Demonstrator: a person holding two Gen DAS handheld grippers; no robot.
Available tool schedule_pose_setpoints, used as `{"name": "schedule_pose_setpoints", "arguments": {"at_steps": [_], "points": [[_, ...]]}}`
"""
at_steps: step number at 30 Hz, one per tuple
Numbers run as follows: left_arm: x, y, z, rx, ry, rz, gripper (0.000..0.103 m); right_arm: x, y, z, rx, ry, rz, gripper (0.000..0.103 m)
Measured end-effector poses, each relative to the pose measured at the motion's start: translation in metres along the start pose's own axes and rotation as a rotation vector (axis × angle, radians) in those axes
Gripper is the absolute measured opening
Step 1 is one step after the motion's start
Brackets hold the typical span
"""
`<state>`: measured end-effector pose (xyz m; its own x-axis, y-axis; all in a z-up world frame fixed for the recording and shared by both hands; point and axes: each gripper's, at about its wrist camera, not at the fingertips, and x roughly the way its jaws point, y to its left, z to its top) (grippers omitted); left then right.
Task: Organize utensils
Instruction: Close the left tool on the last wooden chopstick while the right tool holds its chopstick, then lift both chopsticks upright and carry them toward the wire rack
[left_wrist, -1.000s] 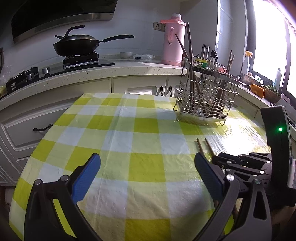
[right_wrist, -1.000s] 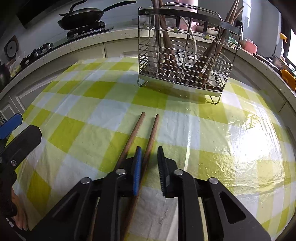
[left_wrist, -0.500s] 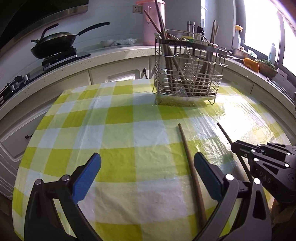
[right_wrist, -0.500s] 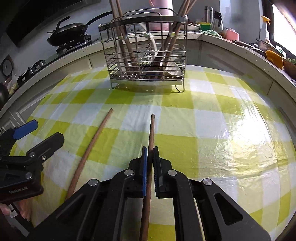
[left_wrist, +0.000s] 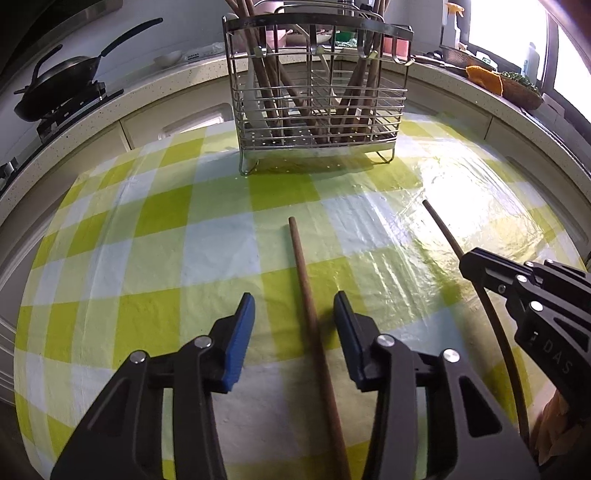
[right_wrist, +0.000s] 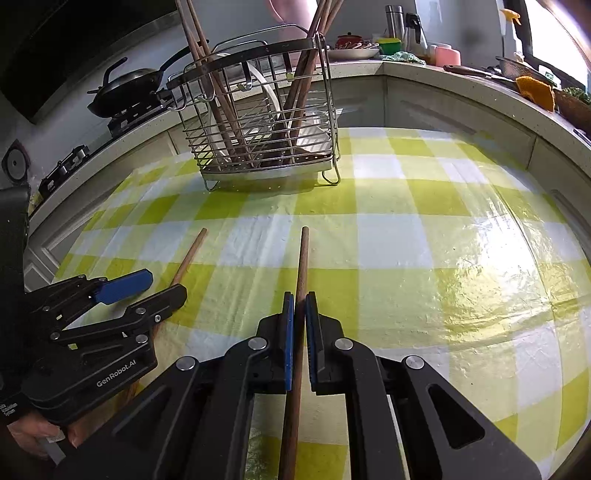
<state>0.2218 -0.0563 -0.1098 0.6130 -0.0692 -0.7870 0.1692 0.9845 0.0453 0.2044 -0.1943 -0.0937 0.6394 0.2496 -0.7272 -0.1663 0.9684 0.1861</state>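
Two wooden chopsticks lie on the yellow-checked tablecloth in front of a wire utensil basket (left_wrist: 317, 92) (right_wrist: 258, 122) that holds several wooden utensils. My left gripper (left_wrist: 293, 314) (right_wrist: 144, 288) is open, its blue pads either side of the left chopstick (left_wrist: 310, 321) (right_wrist: 186, 258). My right gripper (right_wrist: 300, 306) (left_wrist: 469, 258) is shut on the right chopstick (right_wrist: 302, 266) (left_wrist: 443, 229), whose tip points toward the basket.
The round table (left_wrist: 129, 236) is ringed by a kitchen counter (left_wrist: 155, 88). A black wok (left_wrist: 59, 85) sits on the stove at the back left. Bowls, bottles and a basket (left_wrist: 517, 86) stand on the counter at the right.
My left gripper swung right, moved over the left chopstick and narrowed its opening around it. My right gripper closed on the right chopstick and holds it pointing at the basket.
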Motion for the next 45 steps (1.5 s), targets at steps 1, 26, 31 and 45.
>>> {"name": "schedule_pose_setpoints", "arguments": {"at_steps": [1, 26, 31, 45], "points": [[0.000, 0.000, -0.001, 0.000, -0.001, 0.002, 0.042, 0.000, 0.000, 0.000, 0.000, -0.001, 0.004, 0.008], [-0.071, 0.014, 0.014, -0.013, -0.191, -0.062, 0.006, -0.043, 0.018, 0.025, -0.023, -0.127, 0.028, 0.008], [-0.080, 0.016, 0.015, 0.001, -0.199, -0.061, 0.006, -0.049, 0.016, 0.031, -0.027, -0.121, -0.008, 0.008], [-0.052, 0.022, -0.007, -0.021, -0.138, -0.083, 0.006, 0.008, 0.016, -0.004, -0.111, 0.106, -0.094, 0.019]]}}
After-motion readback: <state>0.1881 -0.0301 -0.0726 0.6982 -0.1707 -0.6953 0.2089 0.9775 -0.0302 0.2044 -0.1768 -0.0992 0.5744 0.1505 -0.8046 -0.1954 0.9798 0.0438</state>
